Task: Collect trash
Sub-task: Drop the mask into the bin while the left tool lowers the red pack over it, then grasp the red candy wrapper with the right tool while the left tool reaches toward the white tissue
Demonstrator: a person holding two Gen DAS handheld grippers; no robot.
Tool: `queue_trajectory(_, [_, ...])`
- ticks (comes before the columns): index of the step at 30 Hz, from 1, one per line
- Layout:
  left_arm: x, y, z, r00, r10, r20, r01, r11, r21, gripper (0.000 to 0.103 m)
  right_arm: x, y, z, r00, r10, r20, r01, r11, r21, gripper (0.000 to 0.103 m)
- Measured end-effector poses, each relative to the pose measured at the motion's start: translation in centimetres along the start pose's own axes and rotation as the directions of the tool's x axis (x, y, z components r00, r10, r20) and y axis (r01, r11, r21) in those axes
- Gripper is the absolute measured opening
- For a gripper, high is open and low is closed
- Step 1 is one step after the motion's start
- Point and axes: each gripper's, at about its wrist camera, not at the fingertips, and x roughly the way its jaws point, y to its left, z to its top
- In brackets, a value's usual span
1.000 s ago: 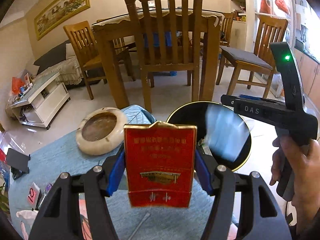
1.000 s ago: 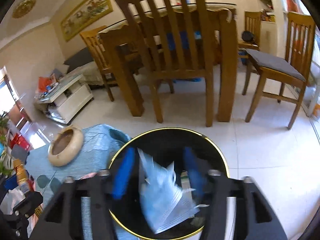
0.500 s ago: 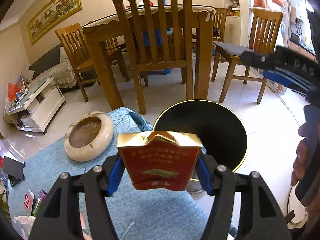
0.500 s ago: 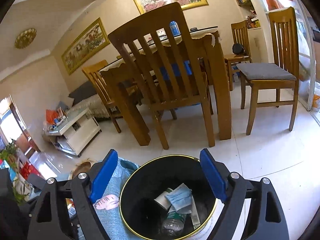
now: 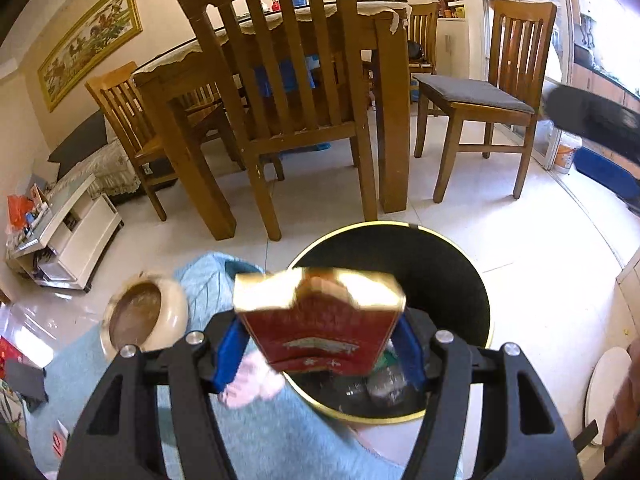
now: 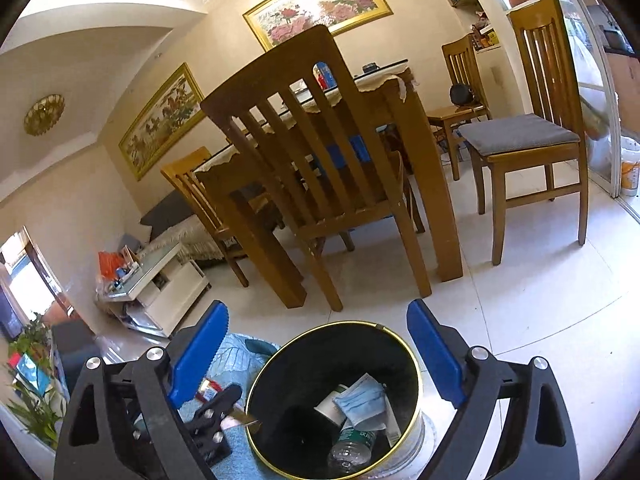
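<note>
Left wrist view: the left gripper has a red-and-gold cigarette pack between its blue pads, its jaws opening; the pads appear to touch the pack's sides, and the pack sits tilted above the near rim of a black, gold-rimmed trash bin. Under the fingers lies a light blue cloth covering the desk, with a pink blurred item on it beside the left finger. A cream round ashtray rests on the cloth to the left of the pack, well apart from the bin. At the lower right edge a person's hand shows in part.

From the right wrist camera, the right gripper is above the bin with jaws wide and opening, nothing between its blue pads. Inside the bin lie a blue face mask, a clear plastic bottle and paper scraps. The other gripper's black finger reaches in at lower left, a gold edge of the pack just over the bin's rim.

Beyond, on the white tiled floor, stand a wooden dining chair pushed to a wooden dining table, and a second chair with a grey cushion. Framed paintings hang on the far wall.
</note>
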Motion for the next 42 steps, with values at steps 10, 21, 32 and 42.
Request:
queue_trajectory(10, [-1.6,0.1,0.3,0.999,0.006,0.041,-0.005,1.0,-0.012,0.091,0.1,-0.2,0.3,1.0,0.004,0.006,-0.004,1.0,0.021,0.093])
queue_trajectory(21, [-8.3,3.3,-1.7,0.99,0.05,0.133,-0.044,0.998,-0.043,0.099,2.2,2.6,-0.6,0.999,0.014,-0.04,-0.015,0.999,-0.033,0.095])
queue_trajectory(32, [-14.8,10.0,-5.8,0.975,0.15,0.164,-0.129,0.983,-0.133,0.1,5.6,8.5,-4.3,0.988,0.021,-0.155,-0.048,0.984,-0.171,0.099])
queue_trajectory(42, [-19.1,18.5,-14.1,0.953,0.291,0.078,-0.263,0.929,-0.26,0.1,5.6,15.4,-8.4,0.985,0.032,-0.17,-0.087,0.942,-0.324,0.099])
